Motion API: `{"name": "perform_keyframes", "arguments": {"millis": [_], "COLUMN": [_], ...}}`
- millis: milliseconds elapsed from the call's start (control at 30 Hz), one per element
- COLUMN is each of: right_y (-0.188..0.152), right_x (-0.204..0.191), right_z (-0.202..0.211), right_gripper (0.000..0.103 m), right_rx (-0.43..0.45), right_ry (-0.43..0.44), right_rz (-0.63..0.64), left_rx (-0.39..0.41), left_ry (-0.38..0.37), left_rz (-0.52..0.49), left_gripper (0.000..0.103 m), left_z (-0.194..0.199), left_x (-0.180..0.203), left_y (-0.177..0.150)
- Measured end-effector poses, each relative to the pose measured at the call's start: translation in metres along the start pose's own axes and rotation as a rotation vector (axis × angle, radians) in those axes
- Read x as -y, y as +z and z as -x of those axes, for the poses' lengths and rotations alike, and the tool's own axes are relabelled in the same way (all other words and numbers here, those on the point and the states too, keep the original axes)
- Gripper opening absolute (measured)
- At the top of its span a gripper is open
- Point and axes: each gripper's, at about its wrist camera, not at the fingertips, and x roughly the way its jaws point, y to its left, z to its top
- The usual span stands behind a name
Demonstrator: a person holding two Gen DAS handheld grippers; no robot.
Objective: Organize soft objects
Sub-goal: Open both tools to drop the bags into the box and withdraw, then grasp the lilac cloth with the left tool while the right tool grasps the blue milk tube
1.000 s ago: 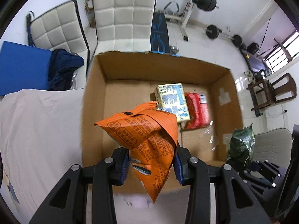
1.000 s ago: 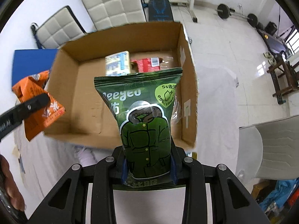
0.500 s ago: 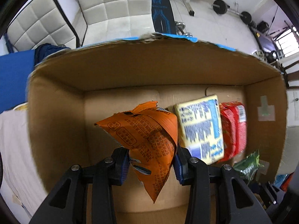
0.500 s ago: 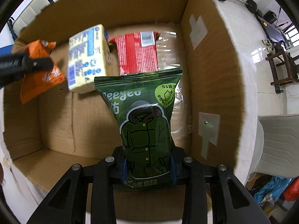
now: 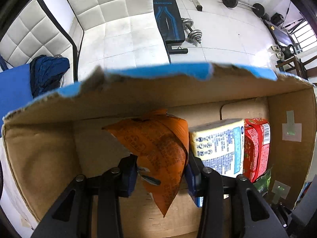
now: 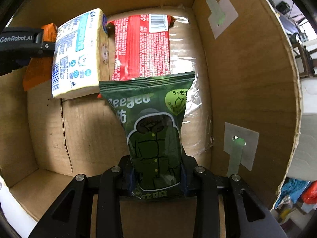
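Left gripper (image 5: 161, 175) clamps the orange packet (image 5: 158, 150) low inside the cardboard box (image 5: 138, 97), its tip against the far wall. Right gripper (image 6: 156, 175) pinches the green packet (image 6: 154, 130); this hides part of the red packet (image 6: 140, 45). Yellow pack (image 6: 77, 53) between, box floor partly hidden.

Orange packet (image 5: 162, 150), green packet (image 6: 156, 134) with a coat drawing, yellow-and-blue pack (image 6: 77, 53), red pack (image 6: 142, 45), brown box (image 6: 247, 75).

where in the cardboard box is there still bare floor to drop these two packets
Bare floor of the cardboard box: the wide patch left of the green packet, below the yellow pack. Crowded: the far wall, where the yellow pack, red packet and orange packet line up.
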Motion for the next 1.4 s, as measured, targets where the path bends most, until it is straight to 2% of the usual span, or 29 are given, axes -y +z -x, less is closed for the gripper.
{"name": "perform_keyframes", "arguments": {"millis": [33,100,167,267,333,400,500,533,600,667,733,867,1100,1400], "right_y": [0.000,0.001,-0.002,-0.004,-0.008,-0.015,-0.022,-0.025,-0.032,-0.038,-0.043,-0.063,-0.098,-0.151], "right_x": [0.001,0.003,0.003,-0.002,-0.003,-0.002,-0.005,-0.007,-0.010,-0.015,-0.016,-0.023,-0.020,-0.013], "right_z": [-0.001,0.001,0.008,0.026,0.037,0.049,0.067,0.074,0.083,0.095,0.107,0.132,0.168,0.223], "right_gripper": [0.038,0.052,0.060,0.064,0.070,0.079,0.087,0.089,0.102,0.103,0.103,0.103,0.103,0.103], "right_rx": [-0.006,-0.007,0.009,0.033,0.059,0.085,0.127,0.141,0.163,0.185,0.209,0.274,0.364,0.467], "right_ry": [0.003,0.009,0.014,0.020,0.025,0.034,0.029,0.025,0.022,0.028,0.025,-0.005,0.006,0.021], "right_rz": [-0.007,-0.009,-0.007,-0.002,-0.002,0.002,0.011,0.016,0.018,0.019,0.023,0.036,0.047,0.069], "left_rx": [-0.006,-0.023,-0.030,-0.025,-0.007,0.021,0.066,0.078,0.099,0.116,0.141,0.212,0.338,0.458], "left_ry": [-0.002,0.001,-0.007,0.003,-0.023,-0.039,-0.058,-0.072,-0.094,-0.112,-0.098,-0.078,-0.028,0.013], "left_rz": [0.010,0.032,0.037,0.031,0.037,0.038,0.029,0.031,0.034,0.048,0.056,0.068,0.082,0.096], "left_gripper": [0.039,0.039,0.040,0.045,0.048,0.052,0.062,0.067,0.078,0.090,0.092,0.092,0.092,0.092], "left_z": [0.001,0.005,0.011,0.028,0.043,0.058,0.081,0.087,0.098,0.106,0.115,0.135,0.176,0.225], "left_x": [-0.002,-0.009,-0.014,-0.018,-0.023,-0.024,-0.025,-0.026,-0.026,-0.029,-0.030,-0.033,-0.031,-0.016], "left_y": [-0.001,-0.001,-0.001,-0.005,-0.009,-0.016,-0.033,-0.040,-0.058,-0.072,-0.089,-0.121,-0.174,-0.219]}}
